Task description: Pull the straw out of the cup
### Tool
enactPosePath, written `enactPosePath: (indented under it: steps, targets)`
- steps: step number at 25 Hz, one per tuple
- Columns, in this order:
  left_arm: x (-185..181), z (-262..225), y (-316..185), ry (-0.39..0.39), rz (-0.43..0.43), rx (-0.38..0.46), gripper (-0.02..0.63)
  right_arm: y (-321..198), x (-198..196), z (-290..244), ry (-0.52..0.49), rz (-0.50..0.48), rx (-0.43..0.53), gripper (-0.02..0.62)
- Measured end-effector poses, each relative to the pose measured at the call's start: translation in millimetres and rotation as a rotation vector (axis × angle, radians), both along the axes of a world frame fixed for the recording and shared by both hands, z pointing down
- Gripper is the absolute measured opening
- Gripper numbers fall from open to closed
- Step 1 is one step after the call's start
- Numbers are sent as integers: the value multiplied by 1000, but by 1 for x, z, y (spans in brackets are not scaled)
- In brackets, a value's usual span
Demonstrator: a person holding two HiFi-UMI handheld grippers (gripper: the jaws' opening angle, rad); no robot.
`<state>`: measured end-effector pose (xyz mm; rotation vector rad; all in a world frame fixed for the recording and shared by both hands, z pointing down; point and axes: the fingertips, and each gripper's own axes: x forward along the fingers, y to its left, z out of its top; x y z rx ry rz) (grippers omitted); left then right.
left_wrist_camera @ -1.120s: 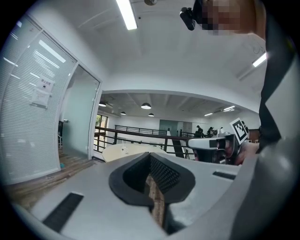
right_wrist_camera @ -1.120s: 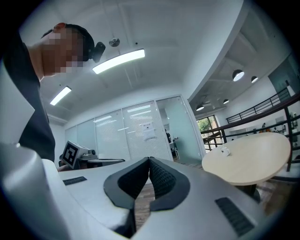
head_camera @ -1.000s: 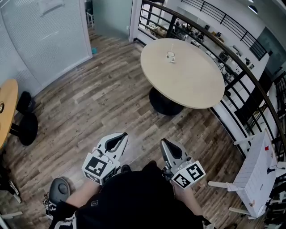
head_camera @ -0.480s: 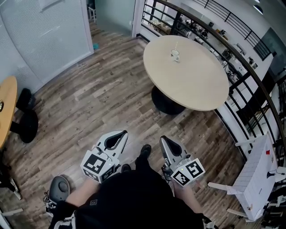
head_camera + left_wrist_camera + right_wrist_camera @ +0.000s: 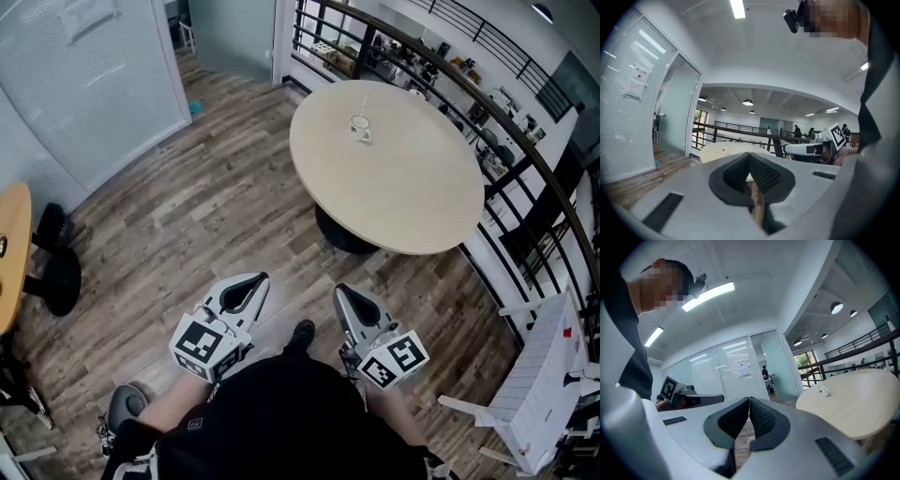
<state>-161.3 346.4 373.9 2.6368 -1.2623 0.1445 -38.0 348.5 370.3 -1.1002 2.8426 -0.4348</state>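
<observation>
At far left, edge of an orange tabletop; behind it, a frosted glass partition. Low in the head view, above wood-plank floor and in front of a black-clad torso, left gripper, jaws pressed together, nothing between the ribbed pads. Just beside it, right gripper, likewise closed tight and empty, pointed the same way. Well apart from both, up and to the right, round beige table on a dark pedestal. Near its far edge, small white cup, upright, thin straw standing in it; in both gripper views, seen only as a tiny shape on the tabletop beyond the closed jaws. Beyond the table, curved black railing. At lower right, white slatted chair.
</observation>
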Motion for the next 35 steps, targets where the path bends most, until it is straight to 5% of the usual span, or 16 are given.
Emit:
enactPosePath:
  steps: [19, 35]
  targets:
    - [89, 6, -139, -33, 28, -22, 8, -133, 89, 4, 11, 34, 22, 23]
    - [93, 13, -326, 7, 155, -8, 8, -300, 85, 7, 34, 139, -12, 23]
